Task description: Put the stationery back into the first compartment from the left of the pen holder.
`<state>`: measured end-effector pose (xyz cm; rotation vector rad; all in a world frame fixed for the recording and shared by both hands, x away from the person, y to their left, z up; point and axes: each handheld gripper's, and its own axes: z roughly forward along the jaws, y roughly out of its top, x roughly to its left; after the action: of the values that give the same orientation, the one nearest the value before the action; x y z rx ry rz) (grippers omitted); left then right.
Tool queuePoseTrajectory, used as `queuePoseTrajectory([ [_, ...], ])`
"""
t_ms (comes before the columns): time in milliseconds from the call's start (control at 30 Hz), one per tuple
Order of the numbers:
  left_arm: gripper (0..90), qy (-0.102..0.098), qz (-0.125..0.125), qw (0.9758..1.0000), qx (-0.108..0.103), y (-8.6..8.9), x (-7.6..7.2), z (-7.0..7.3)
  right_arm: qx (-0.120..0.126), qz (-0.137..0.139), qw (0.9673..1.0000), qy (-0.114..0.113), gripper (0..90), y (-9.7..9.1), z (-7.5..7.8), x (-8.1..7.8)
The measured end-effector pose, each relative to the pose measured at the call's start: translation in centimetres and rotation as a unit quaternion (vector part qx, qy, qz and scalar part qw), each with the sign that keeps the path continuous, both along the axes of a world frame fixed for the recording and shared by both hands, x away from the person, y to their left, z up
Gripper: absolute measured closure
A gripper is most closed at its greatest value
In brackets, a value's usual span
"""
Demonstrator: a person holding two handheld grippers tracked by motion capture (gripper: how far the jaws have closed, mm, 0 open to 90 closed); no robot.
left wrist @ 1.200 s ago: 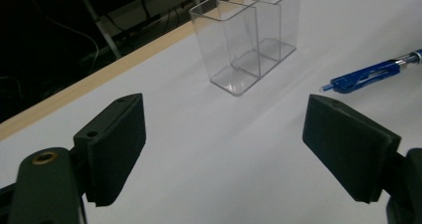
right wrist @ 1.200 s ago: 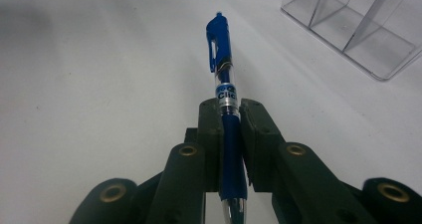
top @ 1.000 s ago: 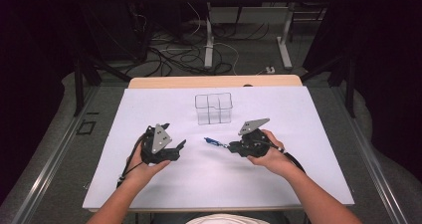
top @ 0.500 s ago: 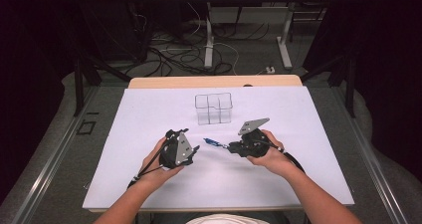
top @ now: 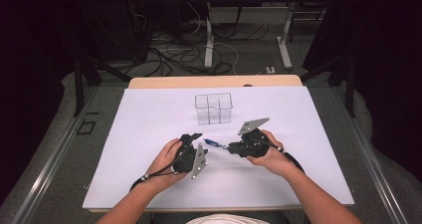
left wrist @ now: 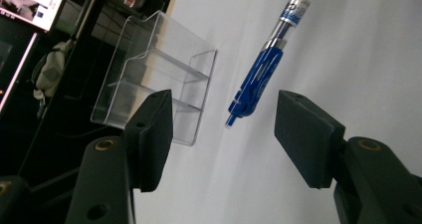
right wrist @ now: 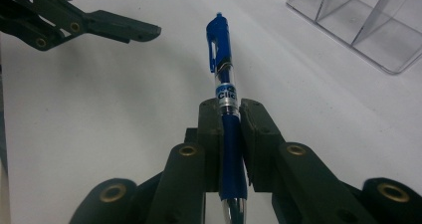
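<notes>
The high view looks forward and down from above the person's side, taking in the whole table from afar. The left gripper view sits close behind its own jaws and looks across the table at the blue pen and clear organizer. The right gripper view looks along its jaws at the same pen and organizer.

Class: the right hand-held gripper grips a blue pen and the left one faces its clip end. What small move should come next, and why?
Probably ease the left hand-held gripper forward: the blue pen clip end lies ahead of its closing jaws, not yet between the pads. The right hand-held gripper clamps the barrel.
</notes>
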<state>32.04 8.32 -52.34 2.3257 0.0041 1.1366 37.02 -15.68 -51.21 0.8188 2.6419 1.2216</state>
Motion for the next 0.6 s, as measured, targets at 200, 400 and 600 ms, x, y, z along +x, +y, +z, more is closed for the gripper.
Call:
queuePoseTrajectory([
  [200, 45.6, -0.005, -0.01, 0.9997, 0.024, -0.6, -0.2, -0.5, -0.002, 0.002, 1.0, 0.001, 80.2, 0.0, 0.1, 0.0],
  [400, 48.0, -0.006, -0.02, 0.9994, 0.03, -1.0, -0.2, -0.7, 0.002, 0.001, 1.0, 0.003, 80.2, 0.2, 0.1, 0.0],
  [600, 50.9, -0.017, -0.035, 0.9981, 0.047, -1.6, -0.4, -1.1, 0.0, 0.004, 1.0, 0.007, 80.2, 0.4, 0.1, 0.0],
])
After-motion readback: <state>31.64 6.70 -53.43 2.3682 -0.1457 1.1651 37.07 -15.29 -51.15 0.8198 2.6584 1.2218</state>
